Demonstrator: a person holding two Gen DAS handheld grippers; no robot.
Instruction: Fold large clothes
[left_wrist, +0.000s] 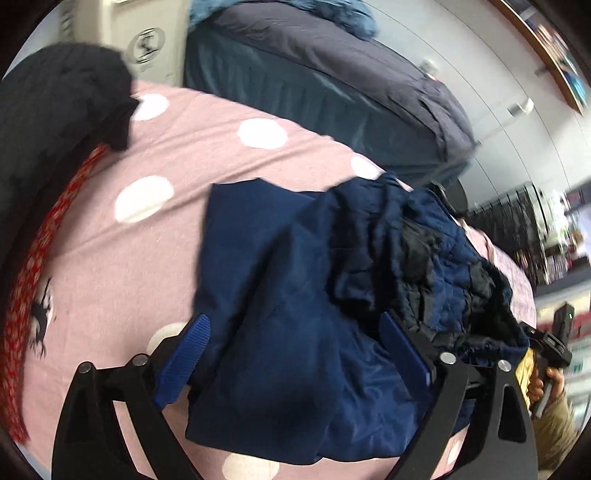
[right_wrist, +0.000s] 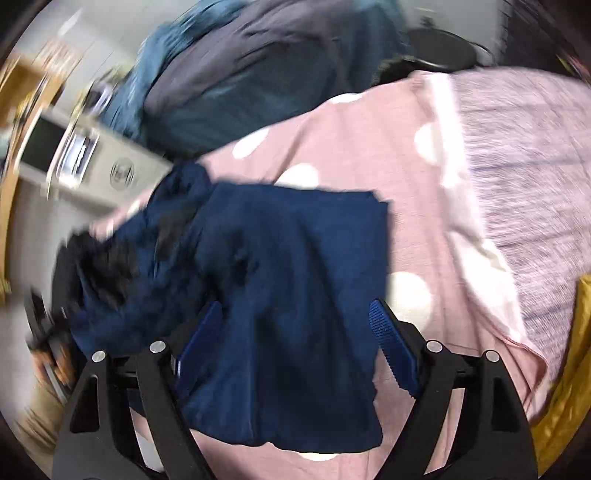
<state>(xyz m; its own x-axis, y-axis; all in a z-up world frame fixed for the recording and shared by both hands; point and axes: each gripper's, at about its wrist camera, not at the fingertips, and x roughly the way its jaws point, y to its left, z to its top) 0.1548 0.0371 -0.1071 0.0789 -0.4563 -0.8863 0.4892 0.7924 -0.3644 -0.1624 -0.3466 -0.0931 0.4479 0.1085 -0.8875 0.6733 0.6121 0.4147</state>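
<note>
Nearest, the left gripper (left_wrist: 295, 354) stands spread wide over the navy jacket (left_wrist: 295, 295), its blue pads (left_wrist: 184, 354) clear of the cloth. The right gripper (right_wrist: 299, 343) is likewise spread, gripping nothing. The jacket lies bundled on the pink dotted sheet (left_wrist: 147, 166), smooth folded half towards the grippers, crumpled lining beyond. Bare sheet surrounds it; black clothing (left_wrist: 55, 110) and the dark bed (left_wrist: 332, 92) lie farther off.

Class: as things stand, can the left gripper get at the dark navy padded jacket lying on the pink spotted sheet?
Probably yes. The left gripper hangs open right over the dark navy padded jacket, its blue pads either side of the fabric, with nothing between.
</note>
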